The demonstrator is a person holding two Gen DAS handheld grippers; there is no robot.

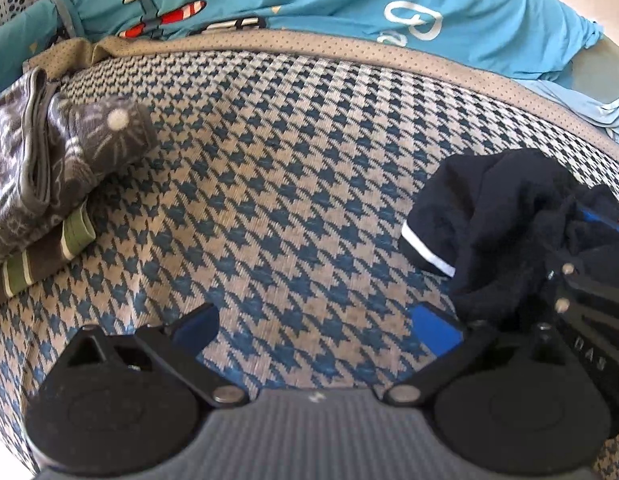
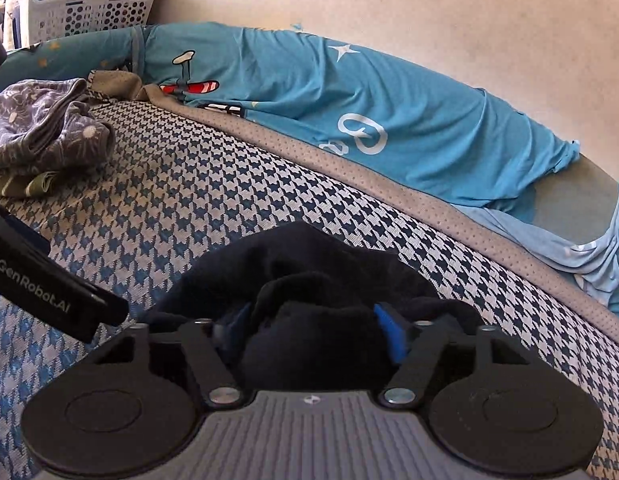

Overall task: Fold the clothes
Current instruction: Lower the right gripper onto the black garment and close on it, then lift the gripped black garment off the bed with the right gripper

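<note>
Judging from how things lie, the folding is partly done: a grey patterned garment (image 1: 65, 152) sits folded on a striped one (image 1: 41, 256) at the far left of the bed (image 1: 293, 184), while a dark garment (image 2: 309, 292) lies crumpled near the right edge, not yet folded. The right hand-held gripper (image 2: 309, 332) has its blue pads bunched into that dark cloth, seemingly clamped on it, though the fabric hides the contact. The left hand-held gripper (image 1: 317, 326) hovers wide apart over bare bedspread, grasping nothing. A blue shirt (image 2: 349, 120) lies draped behind.
</note>
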